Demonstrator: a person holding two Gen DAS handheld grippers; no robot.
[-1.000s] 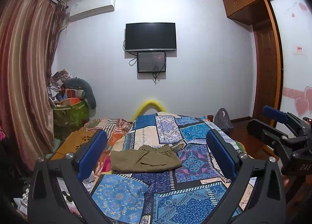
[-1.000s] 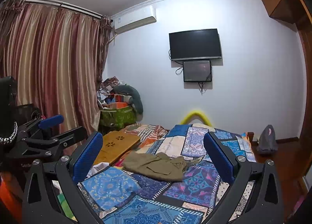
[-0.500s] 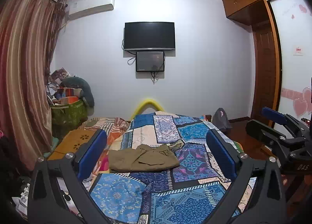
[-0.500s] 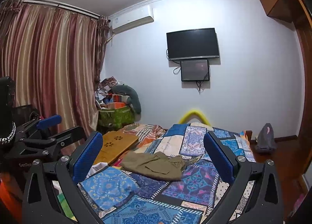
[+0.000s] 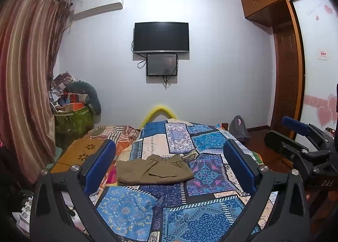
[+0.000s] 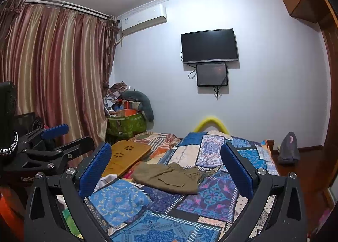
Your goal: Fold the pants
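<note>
I see the olive pants (image 5: 153, 170) lying folded in a flat bundle on the patchwork quilt (image 5: 202, 178), well ahead of both tools at my twelve o'clock. My left gripper (image 5: 169, 167) has its blue pads spread wide with nothing between them; my right gripper (image 6: 165, 170) is likewise spread apart and empty, hovering over the bed's near end. At about ten o'clock a tan board (image 6: 124, 155) rests beside the quilt, with striped curtains (image 6: 52, 69) behind it. A dark television (image 5: 161, 37) hangs on the far wall, an air conditioner (image 5: 99, 5) at eleven o'clock.
</note>
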